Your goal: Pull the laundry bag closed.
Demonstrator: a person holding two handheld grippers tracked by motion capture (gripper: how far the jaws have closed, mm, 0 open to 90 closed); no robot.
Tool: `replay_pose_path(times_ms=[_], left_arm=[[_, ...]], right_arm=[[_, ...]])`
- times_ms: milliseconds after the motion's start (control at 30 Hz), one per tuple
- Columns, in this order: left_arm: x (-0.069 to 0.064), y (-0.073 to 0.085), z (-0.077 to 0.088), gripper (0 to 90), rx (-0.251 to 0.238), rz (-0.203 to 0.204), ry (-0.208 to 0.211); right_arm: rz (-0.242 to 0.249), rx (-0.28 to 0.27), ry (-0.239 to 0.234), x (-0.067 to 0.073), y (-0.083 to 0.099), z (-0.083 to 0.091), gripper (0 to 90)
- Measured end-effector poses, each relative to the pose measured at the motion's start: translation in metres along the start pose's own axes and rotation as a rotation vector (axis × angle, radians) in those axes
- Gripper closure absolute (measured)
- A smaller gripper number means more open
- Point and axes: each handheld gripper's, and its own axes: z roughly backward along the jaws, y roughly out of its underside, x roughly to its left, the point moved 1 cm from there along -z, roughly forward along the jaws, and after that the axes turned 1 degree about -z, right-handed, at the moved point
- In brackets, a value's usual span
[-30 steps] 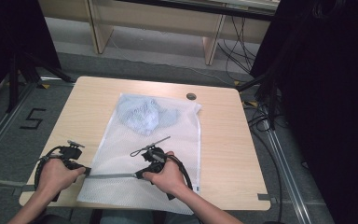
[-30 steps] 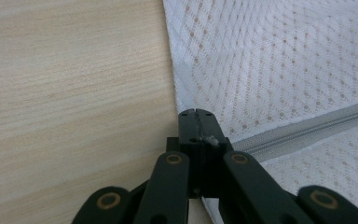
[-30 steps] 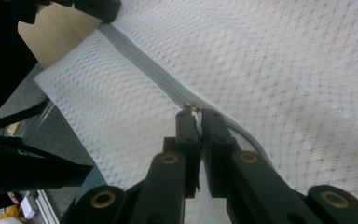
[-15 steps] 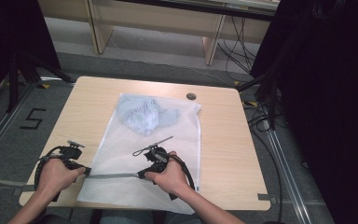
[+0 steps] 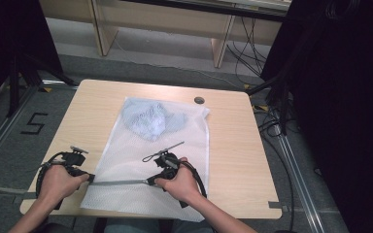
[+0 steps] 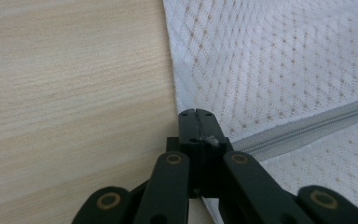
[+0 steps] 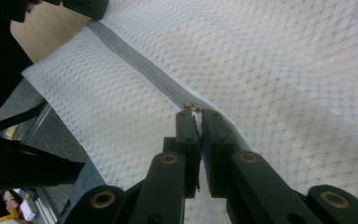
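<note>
A white mesh laundry bag (image 5: 126, 160) lies flat on the wooden table (image 5: 233, 145), with a pale blue garment (image 5: 148, 121) inside at its far end. A grey zipper (image 5: 121, 182) runs across the near end. My left gripper (image 5: 90, 177) is shut on the bag's left edge (image 6: 186, 100), right where the zipper (image 6: 303, 128) ends. My right gripper (image 5: 149, 181) sits farther along the zipper (image 7: 135, 63), its jaws shut on the small metal pull (image 7: 193, 107). Both hands rest low on the table near its front edge.
A small dark round cap (image 5: 199, 100) sits in the tabletop at the far side. Bare wood flanks the bag to the left and right. Black drapes and floor cables (image 5: 272, 121) stand to the right, and a "5" mark (image 5: 33, 124) is on the floor to the left.
My right gripper has slid a little to the right along the zipper with the pull. The left gripper has held still on the bag's edge.
</note>
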Motion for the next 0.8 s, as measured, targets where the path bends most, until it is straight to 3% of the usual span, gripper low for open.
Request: replay_pose_path(times_ms=[200, 267, 400, 433, 567, 600, 767, 800], left_arm=[[0.0000, 0.0000, 0.0000, 89.9, 0.000, 0.001, 0.000], [0.0000, 0.0000, 0.0000, 89.9, 0.000, 0.000, 0.000], [0.0001, 0.0000, 0.0000, 89.9, 0.000, 0.001, 0.000], [0.0001, 0.0000, 0.0000, 89.9, 0.000, 0.001, 0.001], [0.0001, 0.0000, 0.0000, 89.9, 0.000, 0.000, 0.001], [0.0000, 0.0000, 0.0000, 89.9, 0.000, 0.000, 0.000], [0.0000, 0.0000, 0.0000, 89.9, -0.001, 0.000, 0.000], [0.0000, 0.0001, 0.0000, 89.9, -0.001, 0.001, 0.001]], right_arm=[[-0.011, 0.008, 0.004, -0.0027, 0.0019, 0.0013, 86.9], [-0.043, 0.013, 0.010, -0.0011, 0.0023, 0.0024, 86.9], [-0.012, 0.007, 0.000, -0.0041, 0.0031, 0.0022, 86.9], [-0.046, 0.016, 0.001, -0.0027, 0.0033, 0.0029, 86.9], [-0.049, 0.017, 0.002, -0.0032, 0.0038, 0.0031, 86.9], [-0.029, 0.009, -0.005, -0.0052, 0.0040, 0.0032, 86.9], [-0.054, 0.014, -0.017, -0.0083, 0.0054, 0.0060, 86.8], [-0.038, 0.006, 0.000, -0.0097, 0.0057, 0.0062, 86.8]])
